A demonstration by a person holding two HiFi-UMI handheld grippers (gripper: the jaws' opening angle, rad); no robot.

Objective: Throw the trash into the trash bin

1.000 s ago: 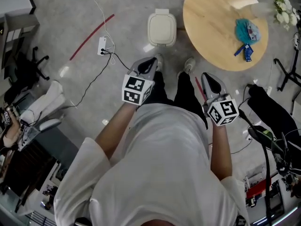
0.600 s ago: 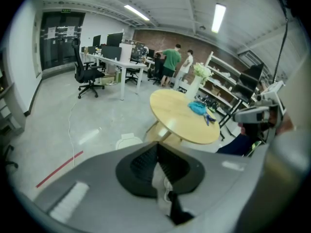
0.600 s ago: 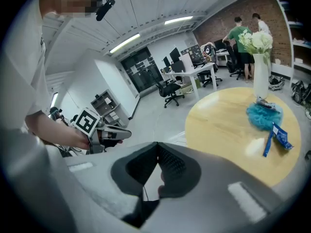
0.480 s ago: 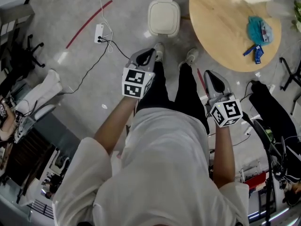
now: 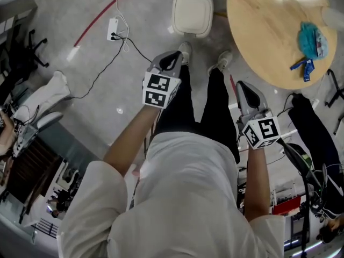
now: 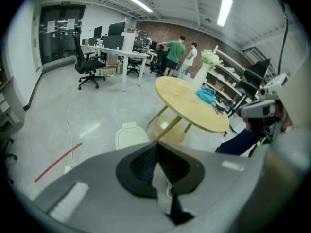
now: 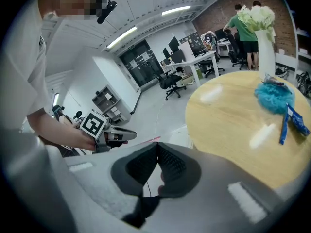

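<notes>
A cream, lidded trash bin (image 5: pixel 192 12) (image 6: pixel 131 134) stands on the floor beside a round wooden table (image 5: pixel 269 31) (image 6: pixel 189 103) (image 7: pixel 233 125). On the table lie a teal crumpled wad (image 5: pixel 310 39) (image 6: pixel 206 96) (image 7: pixel 273 101) and a blue wrapper (image 5: pixel 304 66) (image 7: pixel 291 120). My left gripper (image 5: pixel 171 61) (image 6: pixel 156 144) hangs low in front of the person's legs, shut with nothing in it, short of the bin. To the right of the legs my right gripper (image 5: pixel 244 86) (image 7: pixel 157 145) is shut and empty too, short of the table's near edge.
A power strip (image 5: pixel 113 35) with trailing cables and a red tape line (image 5: pixel 101 18) lie on the floor left of the bin. A dark chair (image 5: pixel 314 138) stands at the right. A vase of white flowers (image 7: pixel 260 23) sits on the table; people (image 6: pixel 174 52) stand at far desks.
Both grippers have sunk lower beside the legs, jaws still shut. In the head view the bin and the table have slid up and to the right.
</notes>
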